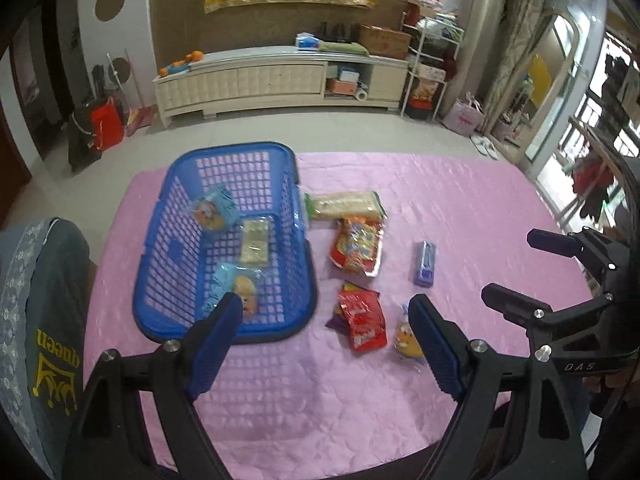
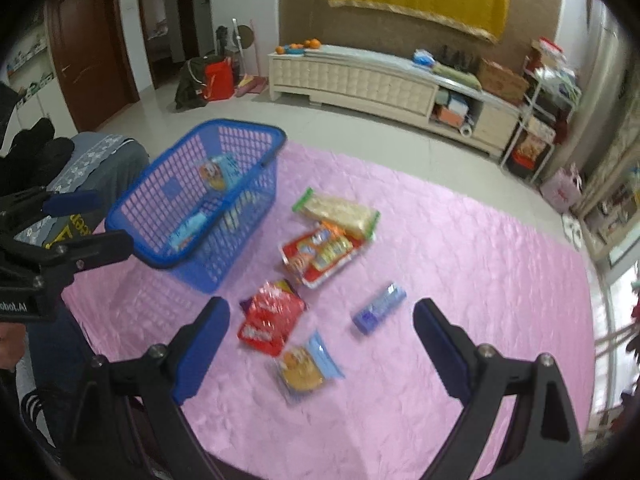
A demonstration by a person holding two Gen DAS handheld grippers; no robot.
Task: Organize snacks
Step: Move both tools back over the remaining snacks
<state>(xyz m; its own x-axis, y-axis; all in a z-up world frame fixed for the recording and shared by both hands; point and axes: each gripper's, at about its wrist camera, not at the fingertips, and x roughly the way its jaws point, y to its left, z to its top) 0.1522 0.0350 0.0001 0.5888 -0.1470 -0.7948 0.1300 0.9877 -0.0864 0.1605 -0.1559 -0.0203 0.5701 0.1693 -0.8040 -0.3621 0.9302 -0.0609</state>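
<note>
A blue basket [image 1: 164,240] [image 2: 248,132] stands on the pink table cover and holds three snack packs [image 1: 254,242]. Loose on the cover to its right lie a beige cracker pack [image 1: 344,206] [image 2: 340,210], a red biscuit tray pack [image 1: 358,250] [image 2: 320,254], a red pouch [image 1: 364,320] [image 2: 270,318], a purple packet [image 1: 425,264] [image 2: 378,309] and a clear cake pack [image 1: 406,336] [image 2: 302,368]. My left gripper [image 1: 324,312] is open and empty above the basket's near corner. My right gripper [image 2: 322,320] is open and empty above the loose snacks, and also shows in the left wrist view [image 1: 516,268].
The pink cover [image 1: 460,200] ends at the table's edges all round. A person's grey clothing [image 1: 44,300] is at the left. A cream cabinet [image 1: 280,80], a wire shelf [image 1: 432,64] and bags stand on the floor beyond the table.
</note>
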